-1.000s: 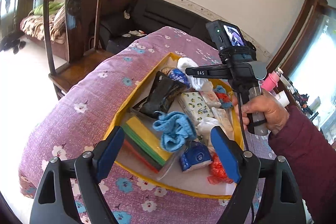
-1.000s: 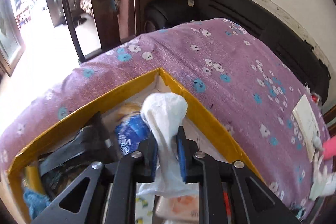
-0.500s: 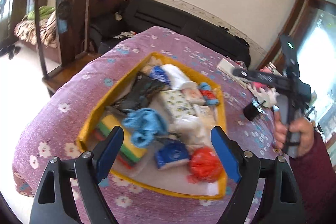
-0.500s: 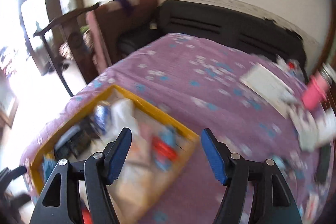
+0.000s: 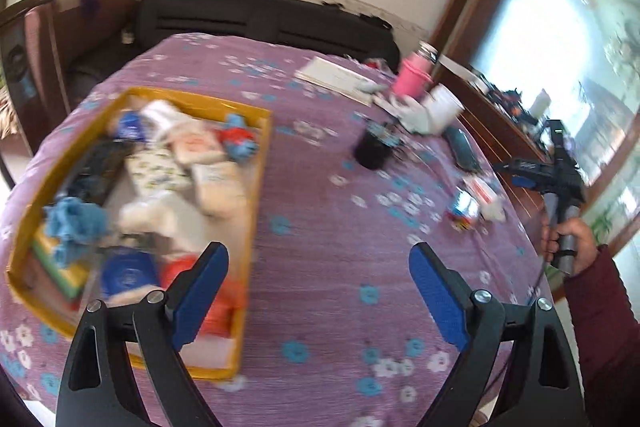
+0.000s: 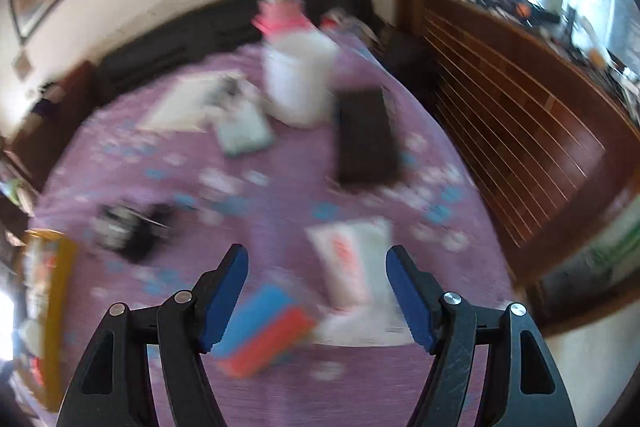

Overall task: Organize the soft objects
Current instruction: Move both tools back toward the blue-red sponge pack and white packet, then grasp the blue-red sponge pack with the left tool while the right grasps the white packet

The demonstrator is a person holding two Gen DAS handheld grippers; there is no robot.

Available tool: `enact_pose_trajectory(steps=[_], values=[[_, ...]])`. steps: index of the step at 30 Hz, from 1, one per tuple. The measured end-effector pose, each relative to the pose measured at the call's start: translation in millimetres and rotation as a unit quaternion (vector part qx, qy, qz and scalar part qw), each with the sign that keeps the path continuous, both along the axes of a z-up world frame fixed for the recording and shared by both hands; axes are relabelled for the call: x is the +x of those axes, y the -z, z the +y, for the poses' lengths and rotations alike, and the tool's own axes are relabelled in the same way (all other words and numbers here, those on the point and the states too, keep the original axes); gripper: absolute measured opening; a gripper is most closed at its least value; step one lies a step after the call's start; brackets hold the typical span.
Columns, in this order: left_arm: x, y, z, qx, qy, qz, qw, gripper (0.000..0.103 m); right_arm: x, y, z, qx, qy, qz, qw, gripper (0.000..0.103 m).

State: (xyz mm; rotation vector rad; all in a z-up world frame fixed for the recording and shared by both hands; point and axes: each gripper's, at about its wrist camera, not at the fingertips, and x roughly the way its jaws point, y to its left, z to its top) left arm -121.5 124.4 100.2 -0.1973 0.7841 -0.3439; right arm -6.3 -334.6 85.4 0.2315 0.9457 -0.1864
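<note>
A yellow tray (image 5: 256, 211) on the purple flowered cloth holds soft things: a blue knitted cloth (image 5: 76, 223), a white bag (image 5: 160, 111), tissue packets (image 5: 158, 169) and a red bag (image 5: 182, 267). My left gripper (image 5: 318, 251) hovers over bare cloth just right of the tray, its jaws opening with nothing between them. My right gripper (image 6: 317, 253) is open, its jaws closing slightly, with nothing pressed. A blue and red packet (image 6: 264, 331) and a white packet with red print (image 6: 352, 267) lie on the cloth below it. The left wrist view shows the right gripper (image 5: 524, 173) far right, held by a hand (image 5: 568, 239).
A black cup (image 5: 372, 155), a pink bottle (image 5: 412, 79), a white container (image 5: 442, 107) and a booklet (image 5: 336, 79) sit at the back right of the cloth. A black case (image 6: 364, 139) lies near the slatted wooden cabinet (image 6: 520, 115). A black sofa (image 5: 260, 23) stands behind.
My right gripper let go of the white bag in the tray, opened and swung right across the cloth. My left gripper also swung right, leaving the tray at the left, and its jaws spread wider.
</note>
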Motion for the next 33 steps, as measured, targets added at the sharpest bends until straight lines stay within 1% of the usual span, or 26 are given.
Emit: enact_pose_trajectory(steps=[1,2,3,5,7,8,9,11,13,14,15,16,17,18,19,20,21,22,23,24,25,28,30,33], values=[[-1,0,-7,0.004,0.005,0.002,1.0,0.091,0,6,-1,0.012,-0.009,0.003,1.0,0.064],[-3,1,-11,0.008,0.007,0.004,0.9999,0.091,-1,12,5,0.03,-0.029,0.005,0.999,0.059],[-4,2,-17,0.014,0.009,0.005,0.9999,0.091,0,15,12,0.039,-0.05,0.005,0.998,0.058],[-5,2,-23,0.023,0.008,0.008,0.9997,0.091,2,21,28,0.032,-0.072,0.009,0.997,0.058],[-5,3,-24,0.026,0.003,0.012,0.9996,0.091,10,33,44,0.01,-0.073,0.026,0.997,0.055],[-5,4,-23,0.027,0.001,0.014,0.9995,0.091,13,40,48,0.005,-0.074,0.035,0.997,0.051],[-4,5,-23,0.027,-0.001,0.016,0.9995,0.091,16,46,55,0.002,-0.075,0.039,0.996,0.05],[-3,7,-24,0.028,-0.003,0.022,0.9993,0.091,15,45,76,-0.003,-0.095,0.029,0.995,0.05],[-2,10,-25,0.031,-0.004,0.029,0.9991,0.091,11,45,105,0.022,-0.147,0.03,0.988,0.05],[-1,11,-26,0.032,-0.004,0.031,0.999,0.091,9,46,118,0.025,-0.167,0.031,0.985,0.05],[0,11,-27,0.033,-0.004,0.031,0.9989,0.091,3,45,137,0.036,-0.201,0.032,0.978,0.051],[1,12,-29,0.034,-0.003,0.032,0.9989,0.091,-1,44,147,0.056,-0.227,0.031,0.972,0.051],[1,12,-30,0.034,-0.003,0.033,0.9989,0.091,-7,40,157,0.087,-0.259,0.031,0.962,0.051],[2,13,-31,0.034,-0.001,0.034,0.9988,0.091,-10,37,160,0.095,-0.27,0.026,0.958,0.051],[3,14,-33,0.035,0.001,0.036,0.9987,0.091,-17,25,159,0.09,-0.275,0.007,0.957,0.051],[4,15,-35,0.037,0.003,0.038,0.9986,0.091,-23,12,150,0.077,-0.268,-0.017,0.96,0.051],[4,17,-37,0.039,0.006,0.041,0.9984,0.091,-24,1,136,0.062,-0.25,-0.035,0.966,0.058],[5,19,-38,0.04,0.009,0.043,0.9982,0.091,-26,-8,120,0.039,-0.219,-0.05,0.974,0.063],[6,20,-39,0.041,0.011,0.044,0.9981,0.091,-26,-14,101,0.009,-0.181,-0.062,0.981,0.073],[8,22,-41,0.04,0.014,0.047,0.998,0.091,-23,-15,88,-0.008,-0.157,-0.067,0.985,0.077],[9,24,-43,0.038,0.016,0.049,0.9979,0.091,-20,-15,61,-0.025,-0.117,-0.064,0.991,0.078],[15,29,-53,0.033,0.028,0.059,0.9973,0.091,-9,-4,9,-0.021,-0.049,-0.036,0.998,0.078],[21,32,-62,0.038,0.037,0.062,0.9967,0.091,-5,8,-17,-0.01,-0.029,-0.012,0.999,0.078],[34,39,-86,0.065,0.055,0.066,0.9941,0.091,5,29,-33,-0.001,-0.015,0.011,1.0,0.078]])
